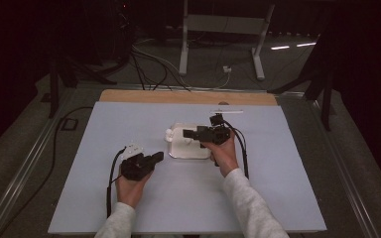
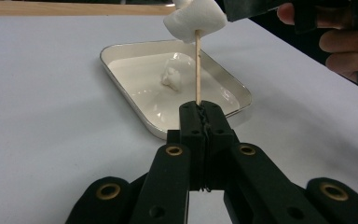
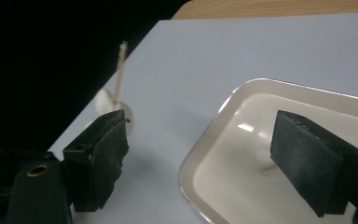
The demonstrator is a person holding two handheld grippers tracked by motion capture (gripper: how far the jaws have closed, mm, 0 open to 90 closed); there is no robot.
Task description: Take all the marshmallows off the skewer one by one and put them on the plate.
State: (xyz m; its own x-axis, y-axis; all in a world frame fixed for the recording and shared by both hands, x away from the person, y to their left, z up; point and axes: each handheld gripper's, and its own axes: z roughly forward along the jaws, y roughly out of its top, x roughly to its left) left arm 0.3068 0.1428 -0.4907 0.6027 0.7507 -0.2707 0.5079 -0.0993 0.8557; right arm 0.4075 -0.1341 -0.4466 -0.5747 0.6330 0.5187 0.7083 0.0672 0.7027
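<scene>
My left gripper (image 2: 201, 109) is shut on a thin wooden skewer (image 2: 197, 65) that stands up from its jaws. A white marshmallow (image 2: 195, 19) is stuck on the skewer's upper part. In the high view this gripper (image 1: 158, 157) lies left of a white metal tray (image 1: 174, 151), with the marshmallow (image 1: 170, 133) by the tray's left rim. Another small white lump (image 2: 171, 77) lies inside the tray (image 2: 121, 49). My right gripper (image 3: 200, 144) is open, empty, and hangs over the tray (image 3: 205, 140). The skewer (image 3: 119, 70) and marshmallow (image 3: 104, 100) stand beyond its left jaw.
A pale blue mat (image 1: 129, 124) covers the table, with a wooden edge (image 1: 144, 96) at the back. A thin white strip (image 1: 226, 111) lies on the mat behind the right gripper (image 1: 187, 133). Cables and a table frame (image 1: 218, 29) occupy the dark floor beyond.
</scene>
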